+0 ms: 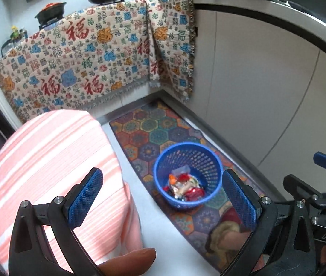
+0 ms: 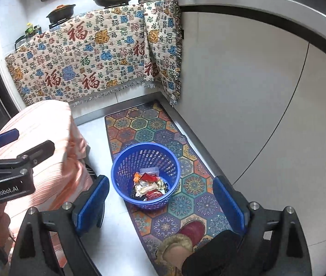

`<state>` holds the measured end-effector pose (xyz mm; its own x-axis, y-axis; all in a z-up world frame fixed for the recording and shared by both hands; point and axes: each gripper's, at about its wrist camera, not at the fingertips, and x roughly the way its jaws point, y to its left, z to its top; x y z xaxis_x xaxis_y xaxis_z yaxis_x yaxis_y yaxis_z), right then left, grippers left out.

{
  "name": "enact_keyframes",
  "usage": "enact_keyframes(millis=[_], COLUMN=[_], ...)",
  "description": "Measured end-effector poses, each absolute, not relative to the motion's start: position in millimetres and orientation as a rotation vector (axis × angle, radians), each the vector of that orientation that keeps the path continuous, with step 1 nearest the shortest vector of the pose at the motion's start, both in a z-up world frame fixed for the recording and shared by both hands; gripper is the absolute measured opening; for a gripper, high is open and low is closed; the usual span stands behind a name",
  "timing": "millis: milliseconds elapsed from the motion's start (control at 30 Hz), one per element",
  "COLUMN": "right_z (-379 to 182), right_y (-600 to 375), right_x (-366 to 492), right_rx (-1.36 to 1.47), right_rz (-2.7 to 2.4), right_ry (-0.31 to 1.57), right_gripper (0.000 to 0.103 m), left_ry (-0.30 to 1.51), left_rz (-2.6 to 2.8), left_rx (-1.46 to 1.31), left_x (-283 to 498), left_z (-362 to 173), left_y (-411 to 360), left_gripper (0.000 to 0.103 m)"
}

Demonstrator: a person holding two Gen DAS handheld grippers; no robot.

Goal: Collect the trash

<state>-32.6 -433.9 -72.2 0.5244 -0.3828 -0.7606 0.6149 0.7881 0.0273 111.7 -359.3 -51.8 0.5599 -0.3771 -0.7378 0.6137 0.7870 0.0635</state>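
A blue mesh basket [image 1: 187,158] [image 2: 145,155] stands on a colourful hexagon-patterned mat [image 1: 149,128] [image 2: 140,126] on the floor. Crumpled wrappers [image 1: 184,187] [image 2: 149,186], red, silver and orange, lie in its bottom. My left gripper [image 1: 163,197] hangs open well above the basket, nothing between its blue pads. My right gripper [image 2: 160,203] is likewise open and empty, high over the basket. The right gripper's body [image 1: 319,197] shows at the right edge of the left wrist view. In the right wrist view the left gripper's body [image 2: 6,161] is at the left.
A round stool under a pink striped cloth [image 1: 54,172] [image 2: 48,142] stands left of the mat. Patterned cloth [image 1: 89,57] [image 2: 98,53] drapes the counter with pans above. White cabinets [image 1: 266,87] line the right. The person's red slippered foot [image 2: 186,237] is on the mat.
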Motion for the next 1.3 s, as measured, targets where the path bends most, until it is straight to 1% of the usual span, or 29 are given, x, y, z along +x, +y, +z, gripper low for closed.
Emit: enact_keyframes(millis=[267,1300], right_z=[-57,-57], right_y=[-415,-407], right_x=[-35,-35], right_rx=[0.301,0.299], right_rz=[-0.588,-0.573], right_ry=[0.81,0.819], right_gripper=[0.093,0.093], left_ry=[0.779,0.781], left_rz=[-0.586,-0.552], left_rx=[0.276,0.271], left_x=[110,107], left_z=[-43,-47], left_y=[-344,-336], left_gripper=[0.103,0.103])
